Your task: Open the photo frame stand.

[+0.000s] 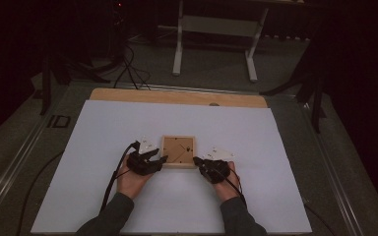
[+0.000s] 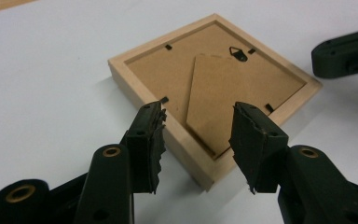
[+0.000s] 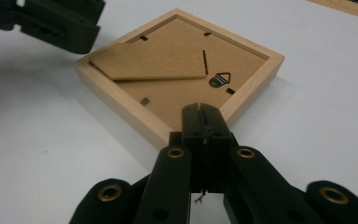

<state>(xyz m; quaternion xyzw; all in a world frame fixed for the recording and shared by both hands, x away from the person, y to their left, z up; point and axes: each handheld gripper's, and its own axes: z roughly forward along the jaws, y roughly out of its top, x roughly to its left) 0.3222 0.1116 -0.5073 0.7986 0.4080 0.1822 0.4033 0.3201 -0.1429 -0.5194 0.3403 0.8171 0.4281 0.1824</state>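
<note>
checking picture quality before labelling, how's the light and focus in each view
High view: dim, room beyond the table nearly black, picture frame small and soft. Left gripper view: bright, frame sharp, soft shadow to its left. Right gripper view: evenly lit, right gripper close and slightly soft.

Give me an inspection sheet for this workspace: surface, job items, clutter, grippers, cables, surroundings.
Surface: white sheet on a wooden table.
Job's things: wooden picture frame lying back side up, stand flap and hanger showing.
Clutter: nothing seen.
Grippers: left gripper open, astride a frame corner; right gripper shut, tip at the frame's corner.
Cables: black cable trailing from the left gripper; floor cables.
Surroundings: dark room, white desk legs.
</note>
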